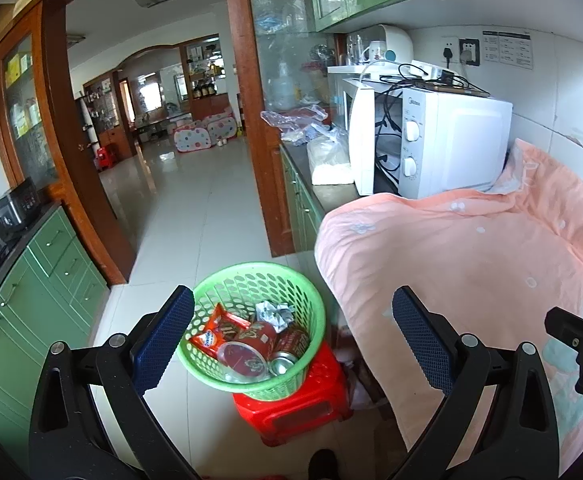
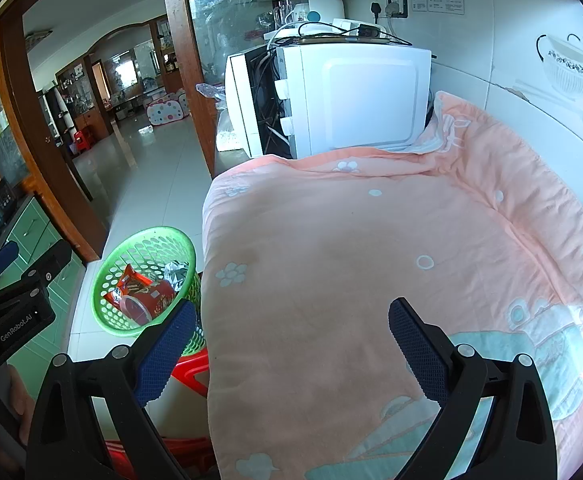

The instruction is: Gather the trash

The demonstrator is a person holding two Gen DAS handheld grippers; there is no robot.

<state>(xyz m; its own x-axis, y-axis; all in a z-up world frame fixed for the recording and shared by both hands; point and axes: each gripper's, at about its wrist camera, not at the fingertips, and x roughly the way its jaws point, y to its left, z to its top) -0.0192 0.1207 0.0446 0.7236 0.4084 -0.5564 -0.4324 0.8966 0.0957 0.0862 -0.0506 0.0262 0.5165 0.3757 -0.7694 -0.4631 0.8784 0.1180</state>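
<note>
A green plastic basket [image 1: 227, 280] stands on a red stool [image 1: 291, 412] on the floor, left of the counter. It holds an orange snack wrapper [image 1: 215, 330], a red noodle cup [image 1: 247, 354], a can [image 1: 287, 354] and crumpled foil [image 1: 273, 314]. The basket also shows in the right wrist view [image 2: 131, 248]. My left gripper [image 1: 293, 320] is open and empty, above the basket. My right gripper [image 2: 291, 332] is open and empty, over the pink blanket [image 2: 371, 260] that covers the counter.
A white microwave [image 1: 443, 144] with its door open stands at the back of the counter, cables and a kettle on top. Green cabinets [image 1: 39, 292] line the left side. A tiled floor leads through a wooden doorway [image 1: 91, 200] to another room.
</note>
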